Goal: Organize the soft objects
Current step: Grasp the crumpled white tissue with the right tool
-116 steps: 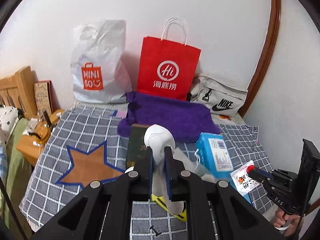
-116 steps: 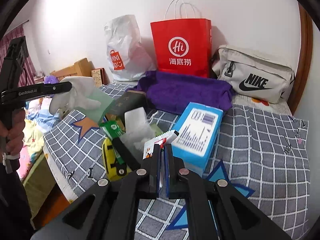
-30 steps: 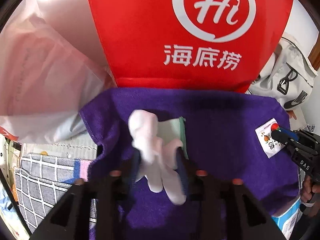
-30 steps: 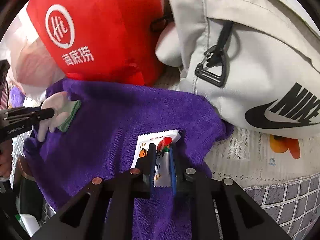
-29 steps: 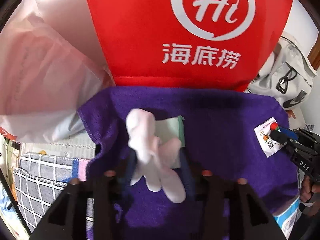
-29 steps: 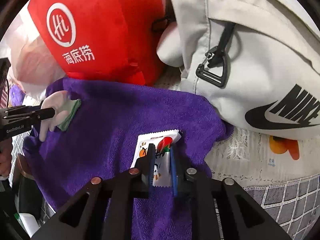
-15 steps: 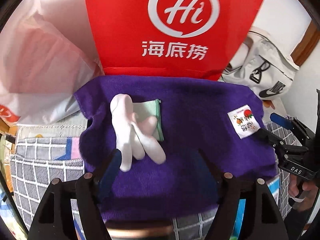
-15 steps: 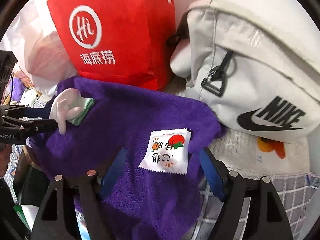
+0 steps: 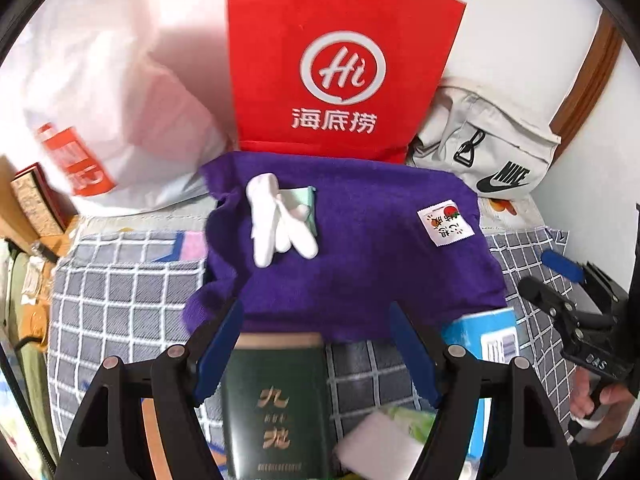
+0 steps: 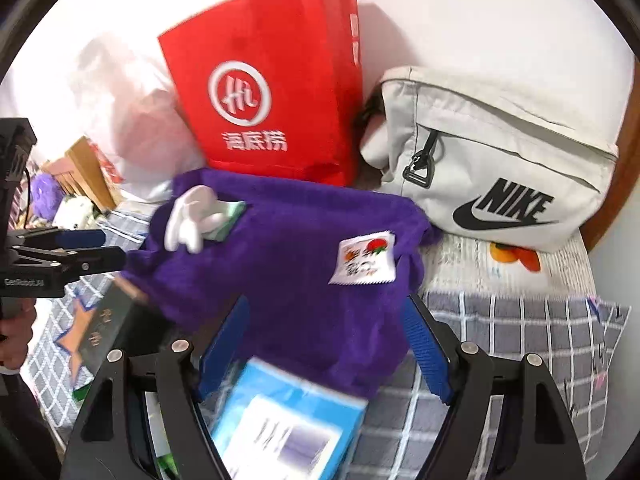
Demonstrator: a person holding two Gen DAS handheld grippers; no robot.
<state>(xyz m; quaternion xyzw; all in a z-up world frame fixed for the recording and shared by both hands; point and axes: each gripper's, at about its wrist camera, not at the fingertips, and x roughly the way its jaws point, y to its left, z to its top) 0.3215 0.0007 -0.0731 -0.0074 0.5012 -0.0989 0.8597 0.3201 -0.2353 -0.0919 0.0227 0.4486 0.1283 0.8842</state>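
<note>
The white glove lies limp, fingers splayed, on the purple towel beside a printed snack packet; both the left claw and right claw hang released. Behind: red "Hi" bag, Nike pouch.

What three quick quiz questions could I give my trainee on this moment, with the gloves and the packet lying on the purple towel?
1. True or false: the white gloves lie on the purple towel, partly over a pale green item.
2. Which bag stands directly behind the towel: A) the red paper bag, B) the Nike bag, C) a blue backpack?
3. Fill in: the left gripper and right gripper are both ____.

Key
1. True.
2. A; the Nike bag sits off to the right.
3. Open, holding nothing; the snack packet rests free on the towel.
</note>
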